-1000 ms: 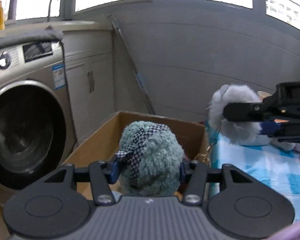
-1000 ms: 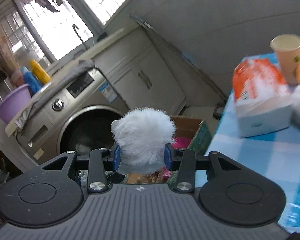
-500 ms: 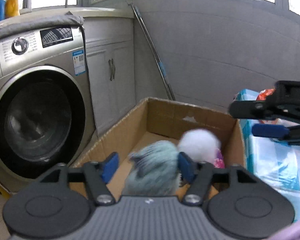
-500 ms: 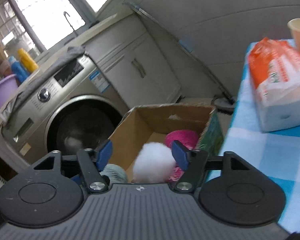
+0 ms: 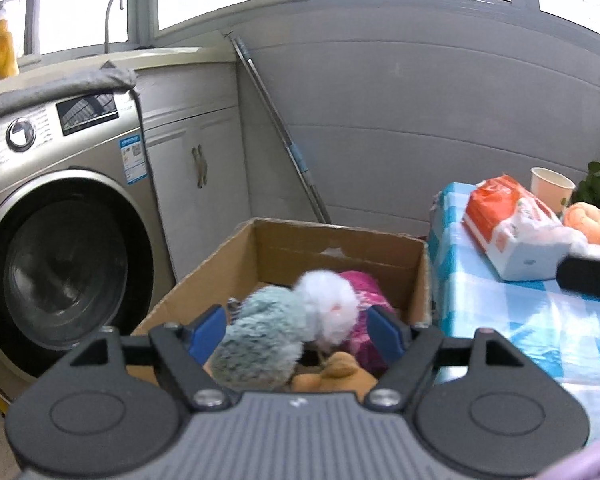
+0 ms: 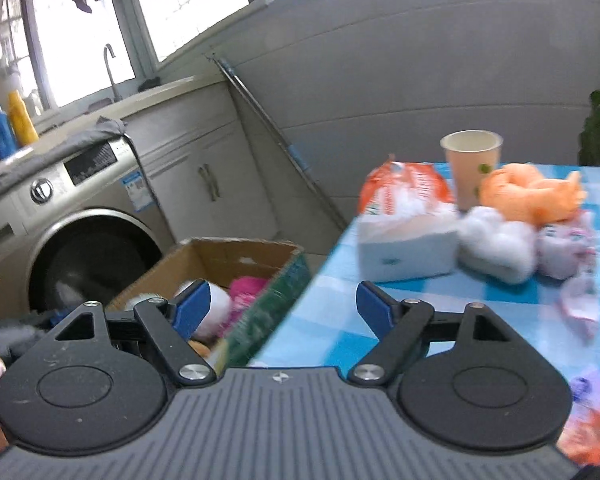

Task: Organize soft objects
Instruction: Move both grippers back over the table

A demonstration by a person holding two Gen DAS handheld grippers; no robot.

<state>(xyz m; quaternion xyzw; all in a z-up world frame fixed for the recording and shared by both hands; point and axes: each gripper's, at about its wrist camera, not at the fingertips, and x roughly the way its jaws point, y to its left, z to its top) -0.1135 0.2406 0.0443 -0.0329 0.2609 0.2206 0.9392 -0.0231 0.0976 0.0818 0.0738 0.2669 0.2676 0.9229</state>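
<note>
A cardboard box [image 5: 236, 268] on the floor holds a teal plush [image 5: 260, 344], a white fluffy plush [image 5: 328, 304], a pink plush [image 5: 364, 288] and a tan plush [image 5: 340, 372]. My left gripper [image 5: 296, 330] is open and empty above the box. My right gripper [image 6: 284, 308] is open and empty over the table edge; the box [image 6: 220, 256] lies to its left. On the table lie an orange plush [image 6: 532, 192], a white plush [image 6: 496, 244] and a pale pink plush [image 6: 564, 244].
A blue checked table [image 6: 340, 312] carries a tissue pack [image 6: 404, 224] and a paper cup [image 6: 472, 164]. A washing machine [image 5: 60, 240] stands left of the box. A mop handle [image 5: 284, 136] leans on the wall behind it.
Both grippers opened and let go: the teal plush and the white plush dropped into the box. The right gripper then swung right toward the table.
</note>
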